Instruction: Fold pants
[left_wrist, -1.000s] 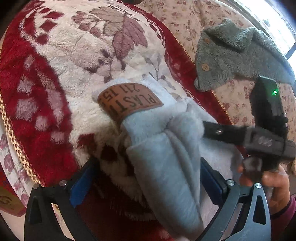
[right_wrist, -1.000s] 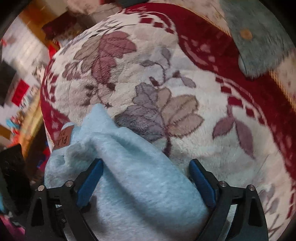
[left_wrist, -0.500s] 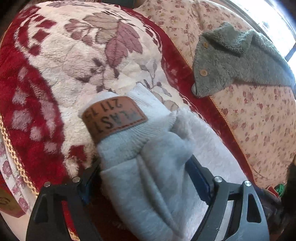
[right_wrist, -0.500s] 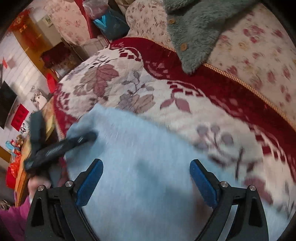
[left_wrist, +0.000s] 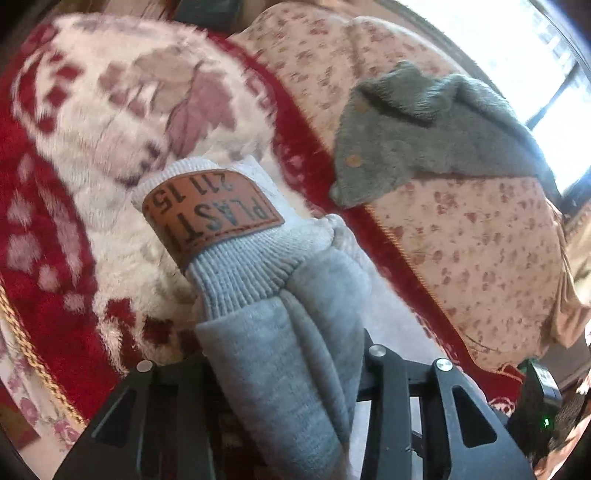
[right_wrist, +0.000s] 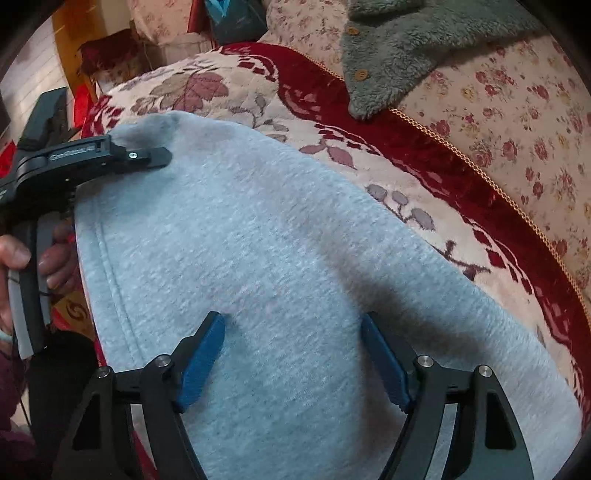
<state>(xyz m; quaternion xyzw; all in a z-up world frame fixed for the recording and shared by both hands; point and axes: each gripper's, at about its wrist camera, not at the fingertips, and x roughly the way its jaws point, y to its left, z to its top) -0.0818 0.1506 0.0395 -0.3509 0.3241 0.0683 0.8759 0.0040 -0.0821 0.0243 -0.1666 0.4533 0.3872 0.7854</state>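
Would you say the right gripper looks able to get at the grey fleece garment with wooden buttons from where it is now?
Probably yes. The right gripper hangs with jaws apart over the light grey pants, and only open blanket separates it from the grey fleece garment.

Left gripper (left_wrist: 284, 365): black skeletal frame, silver screws. Right gripper (right_wrist: 291, 358): black frame, ribbed blue pads (right_wrist: 201, 363). Hand (right_wrist: 22, 266) wears a maroon sleeve (right_wrist: 11, 387).

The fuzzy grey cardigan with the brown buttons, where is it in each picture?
Left wrist view: the grey cardigan lies upper right, on the flowery cover.
Right wrist view: the same cardigan lies along the top edge, right of middle.
Shared landmark: the gold cord trim just below it.
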